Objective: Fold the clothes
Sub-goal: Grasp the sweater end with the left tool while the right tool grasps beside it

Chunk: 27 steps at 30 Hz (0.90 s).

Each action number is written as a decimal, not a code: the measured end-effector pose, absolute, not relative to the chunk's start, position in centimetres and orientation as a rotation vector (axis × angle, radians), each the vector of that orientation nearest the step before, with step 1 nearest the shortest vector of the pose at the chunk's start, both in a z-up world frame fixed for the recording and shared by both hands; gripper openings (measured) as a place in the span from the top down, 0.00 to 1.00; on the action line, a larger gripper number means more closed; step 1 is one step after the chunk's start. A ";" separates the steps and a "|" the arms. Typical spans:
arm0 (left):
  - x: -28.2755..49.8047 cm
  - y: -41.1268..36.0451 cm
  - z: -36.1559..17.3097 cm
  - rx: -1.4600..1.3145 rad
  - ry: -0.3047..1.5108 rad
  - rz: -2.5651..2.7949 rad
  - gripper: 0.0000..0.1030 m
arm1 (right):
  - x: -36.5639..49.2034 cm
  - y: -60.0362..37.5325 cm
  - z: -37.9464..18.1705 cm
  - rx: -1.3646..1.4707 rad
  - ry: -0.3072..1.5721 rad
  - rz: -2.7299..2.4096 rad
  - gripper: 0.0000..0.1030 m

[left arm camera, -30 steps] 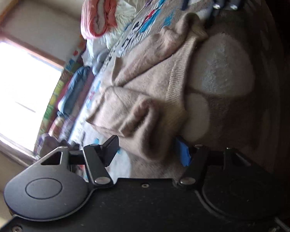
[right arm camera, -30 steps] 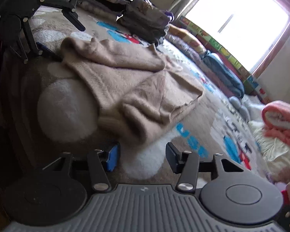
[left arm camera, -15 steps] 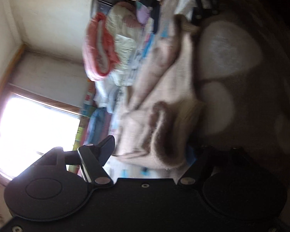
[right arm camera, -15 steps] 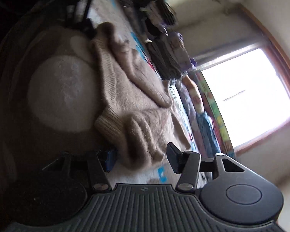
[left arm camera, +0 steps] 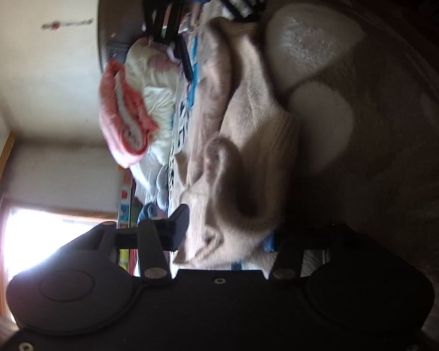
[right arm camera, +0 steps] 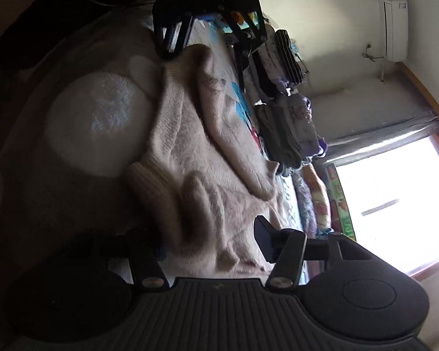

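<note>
- The blanket (left arm camera: 380, 152), brown with pale plush patches, is covering the bed and carrying everything else; in the right wrist view its big white patch is lying beside the garment.
- The beige sweater (left arm camera: 248, 134) is lying rumpled on that blanket, stretching between the two grippers, each of which is sitting at one of its bunched ends.
- The step in hand looks like taking hold of both ends of the sweater so that it can be lifted or folded over.
- The left gripper (left arm camera: 228, 234) is closing its jaws, with a fuzzy roll of the sweater lying between them; whether the pads are pressing yet I cannot tell, since the blue-padded side is in shadow.
- The right gripper (right arm camera: 210, 239) is holding its jaws partly apart, with a ribbed, fuzzy fold of the sweater (right arm camera: 196, 152) filling the gap; a firm pinch cannot be told.
- The next move is calling for both grips to be secure before lifting, and for both hands to be rising together so the knit is not dragging.
- Only the right wrist view is showing the stack of folded clothes (right arm camera: 284, 111) just beyond the sweater and the air conditioner (right arm camera: 395, 26) on the wall.
- Only the left wrist view is showing the pink and white quilt (left arm camera: 131, 108) bundled past the sweater.
</note>
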State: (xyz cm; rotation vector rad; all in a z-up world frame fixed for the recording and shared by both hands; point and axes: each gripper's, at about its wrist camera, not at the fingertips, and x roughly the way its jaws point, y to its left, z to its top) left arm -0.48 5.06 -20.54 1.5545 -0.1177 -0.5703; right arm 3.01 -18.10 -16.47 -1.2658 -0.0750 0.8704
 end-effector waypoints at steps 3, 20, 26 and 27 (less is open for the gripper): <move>0.5 4.3 -21.0 1.566 -0.102 -0.586 0.71 | 4.0 -17.2 -16.5 -1.234 -0.008 0.907 0.67; -8.2 3.4 -16.3 1.420 -0.042 -0.670 0.80 | -4.3 -19.9 -10.3 -0.962 0.128 0.990 0.79; -8.3 3.6 -11.7 1.293 0.077 -0.777 0.80 | -4.0 -21.8 -5.8 -0.790 0.192 1.046 0.79; -8.0 3.6 -10.9 1.269 0.102 -0.795 0.80 | -3.5 -21.8 -5.3 -0.778 0.199 1.057 0.79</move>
